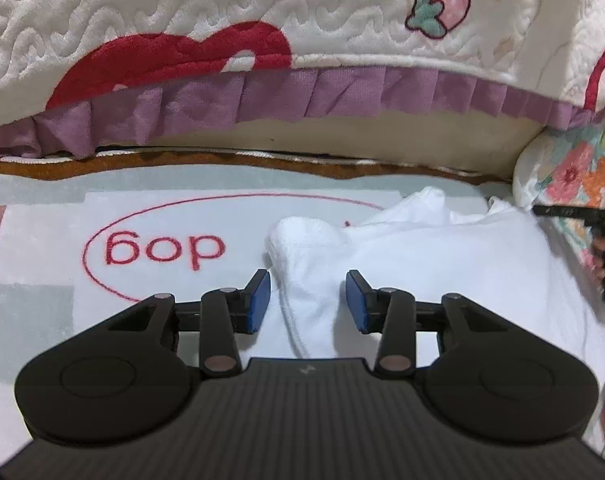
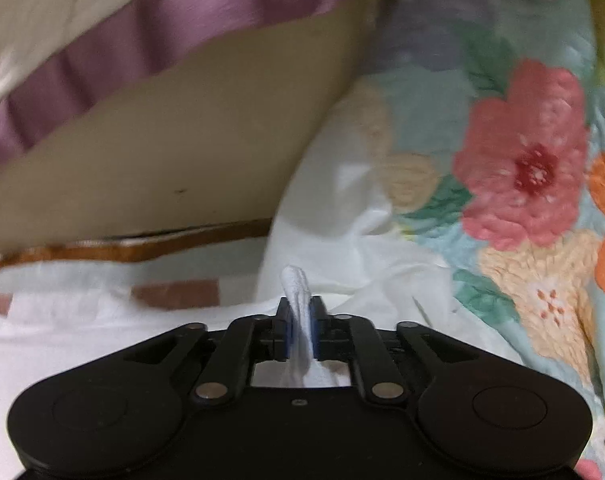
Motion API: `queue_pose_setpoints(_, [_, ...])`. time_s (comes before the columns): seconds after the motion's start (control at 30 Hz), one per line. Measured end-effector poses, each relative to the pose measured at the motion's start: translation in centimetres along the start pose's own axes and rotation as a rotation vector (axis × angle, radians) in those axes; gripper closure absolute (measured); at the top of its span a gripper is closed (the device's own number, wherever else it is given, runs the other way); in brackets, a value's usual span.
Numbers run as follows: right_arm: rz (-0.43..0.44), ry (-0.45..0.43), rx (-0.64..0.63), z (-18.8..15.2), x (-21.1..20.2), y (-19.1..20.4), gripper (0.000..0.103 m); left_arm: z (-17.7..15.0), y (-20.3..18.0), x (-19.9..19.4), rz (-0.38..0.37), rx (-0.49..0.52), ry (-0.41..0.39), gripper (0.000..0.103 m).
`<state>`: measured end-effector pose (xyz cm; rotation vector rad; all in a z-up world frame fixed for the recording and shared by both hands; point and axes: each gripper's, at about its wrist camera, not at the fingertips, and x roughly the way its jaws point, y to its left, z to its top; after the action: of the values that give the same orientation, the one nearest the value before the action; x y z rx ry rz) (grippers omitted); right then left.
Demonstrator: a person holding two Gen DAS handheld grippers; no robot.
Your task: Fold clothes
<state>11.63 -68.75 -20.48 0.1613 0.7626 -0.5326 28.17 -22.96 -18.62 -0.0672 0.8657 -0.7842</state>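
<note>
One white garment [image 1: 442, 264] lies on a pale rug [image 1: 42, 312] stitched with a red oval and the word "dog". Two grippers are at work, one per hand, each with two blue-padded fingers.

In the left wrist view, the garment spreads over the right part of the rug, its bunched, rolled edge running down between the fingers toward the camera. The left gripper [image 1: 308, 300] is spread wide, released; one blue pad [image 1: 259, 300] sits to the left of the rolled edge and the other to its right, neither pressing the cloth. Whether the pads touch the fabric cannot be told. At the right edge of this view a dark part of the other tool shows, just beside the garment.

In the right wrist view, the right gripper [image 2: 301, 326] is clenched on a fold of the white garment [image 2: 298, 304]; the cloth is pinched upright between the two fingers, with a small tuft standing up past the tips and the rest trailing down beneath the tool. This view is somewhat blurred.

Behind the rug's far edge, with its brown border, stands a beige bed side under a quilted white cover [image 1: 222, 8] with one purple ruffle [image 1: 262, 96]. A floral quilt [image 2: 522, 180] hangs at the rug's right side, touching the garment.
</note>
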Motion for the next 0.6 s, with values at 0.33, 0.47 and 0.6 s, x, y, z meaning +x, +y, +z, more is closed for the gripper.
queue_pose_setpoints(0.33, [0.024, -0.036, 0.295, -1.3, -0.7, -4.5, 0.049, 0.0, -2.2, 2.2, 0.033, 0.119, -0.003, 0.098])
queue_pose_setpoints(0.47, [0.055, -0.078, 0.428, -1.3, -1.9, -6.9, 0.044, 0.4, -4.4, -0.6, 0.076, 0.215, -0.107, 0.098])
queue_pose_setpoints(0.6, [0.118, -0.129, 0.598, -1.5, -2.7, -9.5, 0.044, 0.8, -3.7, -1.8, 0.084, 0.169, -0.142, 0.098])
